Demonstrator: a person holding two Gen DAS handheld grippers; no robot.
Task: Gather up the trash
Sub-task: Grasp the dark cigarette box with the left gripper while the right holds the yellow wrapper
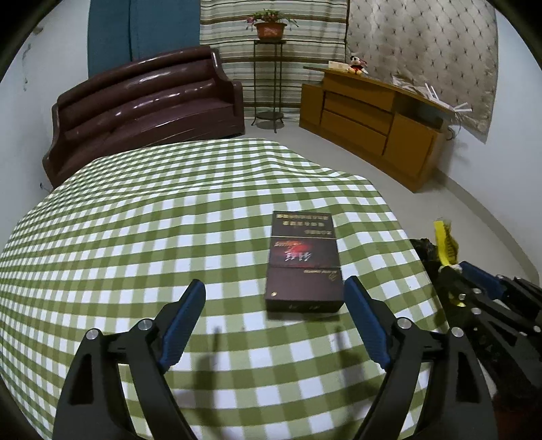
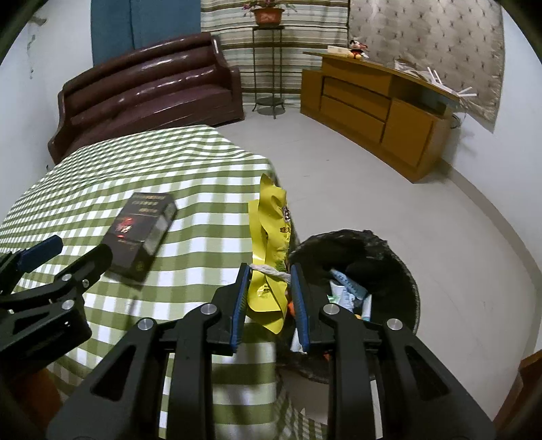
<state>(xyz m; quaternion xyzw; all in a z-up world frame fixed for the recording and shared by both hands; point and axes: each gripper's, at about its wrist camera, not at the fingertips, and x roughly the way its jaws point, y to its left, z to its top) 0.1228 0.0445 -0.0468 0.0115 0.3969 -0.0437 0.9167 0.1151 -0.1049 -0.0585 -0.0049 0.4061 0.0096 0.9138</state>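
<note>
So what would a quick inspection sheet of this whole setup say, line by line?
Surface: table under a green and white checked cloth, lying smooth.
Job's things: dark box flat on the cloth; yellow wrapper held over the table's edge beside the bin, which has a black liner and some trash inside.
Clutter: nothing seen on the table besides the box.
Grippers: left gripper open, empty, just short of the box; right gripper shut on the yellow wrapper.
Cables: a thin one by the wall behind the cabinet, hard to make out.
Surroundings: brown sofa, potted plant on a metal stand, soft toy on the cabinet, pale floor.
</note>
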